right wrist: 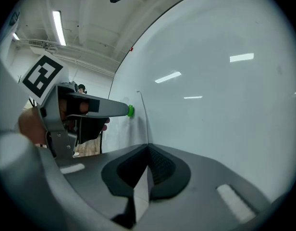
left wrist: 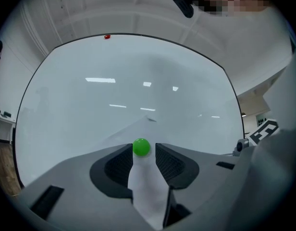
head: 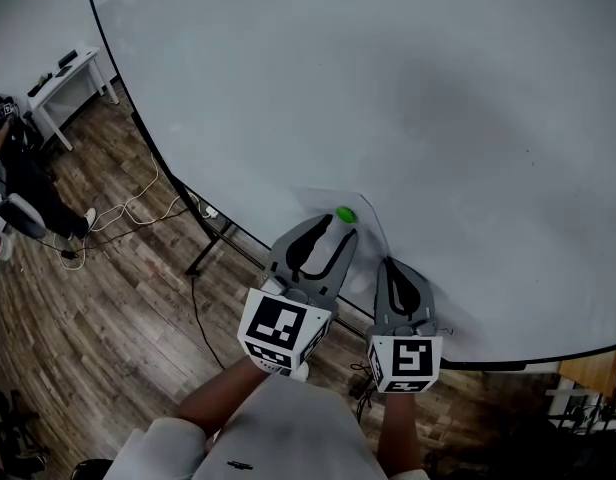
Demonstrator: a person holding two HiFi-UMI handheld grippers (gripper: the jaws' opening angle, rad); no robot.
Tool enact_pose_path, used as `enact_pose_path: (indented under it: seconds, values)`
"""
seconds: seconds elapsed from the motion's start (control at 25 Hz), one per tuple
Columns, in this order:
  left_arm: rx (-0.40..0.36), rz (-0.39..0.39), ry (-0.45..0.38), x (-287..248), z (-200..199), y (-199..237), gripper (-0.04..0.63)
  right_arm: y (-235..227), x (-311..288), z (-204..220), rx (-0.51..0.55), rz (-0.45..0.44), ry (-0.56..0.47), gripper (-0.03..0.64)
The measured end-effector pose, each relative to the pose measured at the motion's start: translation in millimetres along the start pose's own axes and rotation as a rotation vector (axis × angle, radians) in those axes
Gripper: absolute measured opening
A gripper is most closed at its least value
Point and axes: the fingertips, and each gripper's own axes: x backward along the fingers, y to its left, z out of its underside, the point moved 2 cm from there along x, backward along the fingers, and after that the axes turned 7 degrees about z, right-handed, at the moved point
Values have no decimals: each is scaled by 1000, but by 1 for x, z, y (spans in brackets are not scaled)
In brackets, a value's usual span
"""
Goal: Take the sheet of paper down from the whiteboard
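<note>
A white sheet of paper [left wrist: 131,131] lies flat on the whiteboard [head: 408,98], pinned near its top by a round green magnet [head: 345,214]. My left gripper [head: 337,232] points level at the board. Its jaws stand on either side of the green magnet [left wrist: 141,147], with a gap showing on the right, so it is open. My right gripper [head: 389,264] is lower right of it, shut on the paper's edge; a white sliver of the sheet [right wrist: 140,196] runs between its closed pads. In the right gripper view the left gripper [right wrist: 123,110] reaches the magnet [right wrist: 130,111].
The whiteboard stands on a black frame [head: 210,248] over a wood floor with white cables [head: 128,208]. A white table [head: 68,83] and a seated person [head: 23,183] are at the far left. A small red magnet [left wrist: 107,36] sits on the board's top edge.
</note>
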Motion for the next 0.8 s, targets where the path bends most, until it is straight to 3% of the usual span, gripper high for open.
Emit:
enact_pose_path:
  seconds: [0.8]
  values:
    - [-35,-28,11,-16,-1,6,124,-1,0,0,-14,-17,7,12]
